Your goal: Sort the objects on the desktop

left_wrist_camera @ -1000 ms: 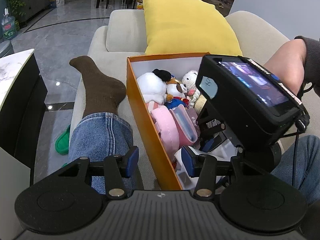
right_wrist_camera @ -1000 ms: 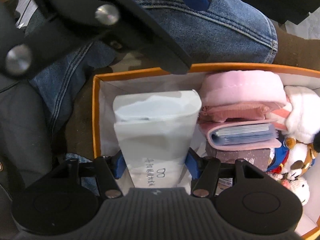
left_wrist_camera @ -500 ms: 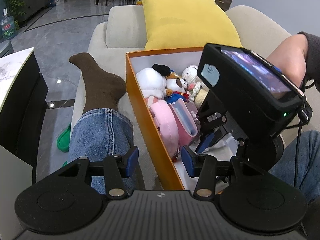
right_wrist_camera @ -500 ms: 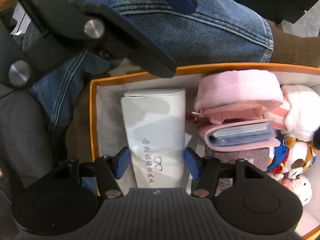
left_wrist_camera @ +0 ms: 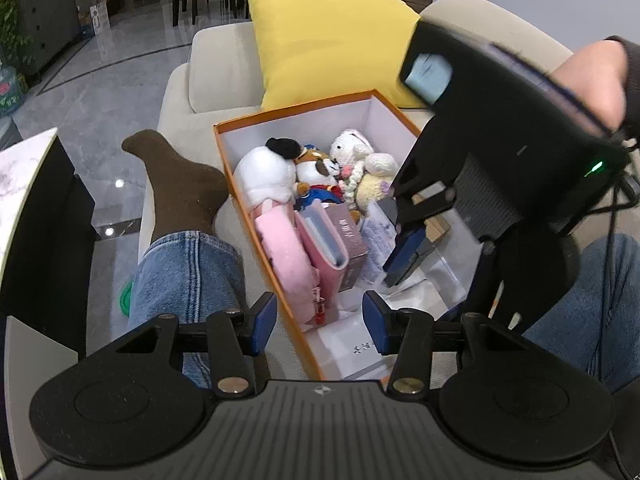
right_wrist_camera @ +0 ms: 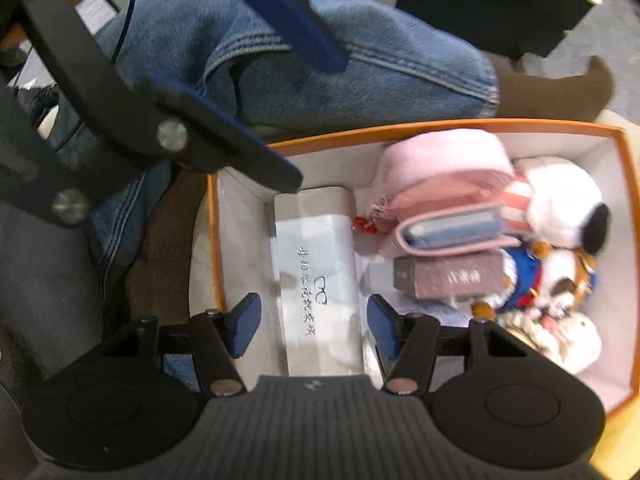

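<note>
An orange box with a white lining lies on the sofa beside my leg. A white glasses case lies flat at its near end. Beside it are a pink pouch, a pink card wallet, a mauve box and several plush toys. My right gripper is open above the case and apart from it; it also shows over the box in the left wrist view. My left gripper is open and empty over the box's near edge.
A yellow cushion leans on the beige sofa behind the box. My jeans leg and brown sock lie left of the box. A black cabinet with a marble top stands at the left.
My right gripper opened and let go of the white glasses case, which now lies flat in the box. The right gripper then rose and drew back.
</note>
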{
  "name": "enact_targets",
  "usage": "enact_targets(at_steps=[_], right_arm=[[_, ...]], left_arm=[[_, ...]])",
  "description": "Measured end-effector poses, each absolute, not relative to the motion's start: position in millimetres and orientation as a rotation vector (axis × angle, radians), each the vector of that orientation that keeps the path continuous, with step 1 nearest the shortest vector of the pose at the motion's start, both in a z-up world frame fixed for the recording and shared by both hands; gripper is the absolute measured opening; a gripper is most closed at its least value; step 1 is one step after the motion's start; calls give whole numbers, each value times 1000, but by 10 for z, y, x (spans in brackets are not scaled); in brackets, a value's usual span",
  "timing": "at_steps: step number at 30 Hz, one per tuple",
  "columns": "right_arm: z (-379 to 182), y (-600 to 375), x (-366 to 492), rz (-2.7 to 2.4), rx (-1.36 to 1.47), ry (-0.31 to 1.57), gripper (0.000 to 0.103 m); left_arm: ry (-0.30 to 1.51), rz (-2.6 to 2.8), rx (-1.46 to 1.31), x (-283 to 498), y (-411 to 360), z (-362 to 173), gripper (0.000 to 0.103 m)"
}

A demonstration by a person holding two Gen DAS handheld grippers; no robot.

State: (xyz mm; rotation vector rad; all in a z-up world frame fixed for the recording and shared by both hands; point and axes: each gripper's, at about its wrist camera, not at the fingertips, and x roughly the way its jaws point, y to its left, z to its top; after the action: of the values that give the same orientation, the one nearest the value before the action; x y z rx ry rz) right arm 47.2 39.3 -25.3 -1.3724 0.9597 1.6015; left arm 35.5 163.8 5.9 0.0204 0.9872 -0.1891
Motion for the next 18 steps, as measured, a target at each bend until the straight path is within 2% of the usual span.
enact_targets(at_steps=[5, 18], right_arm=[[-36, 57, 551, 1490, -1255, 895, 61], [270, -727, 502, 1055, -695, 806, 63]], left_arm=[[967, -163, 57, 282, 1442, 110, 57], [866, -50, 85, 55, 1050, 91, 75]])
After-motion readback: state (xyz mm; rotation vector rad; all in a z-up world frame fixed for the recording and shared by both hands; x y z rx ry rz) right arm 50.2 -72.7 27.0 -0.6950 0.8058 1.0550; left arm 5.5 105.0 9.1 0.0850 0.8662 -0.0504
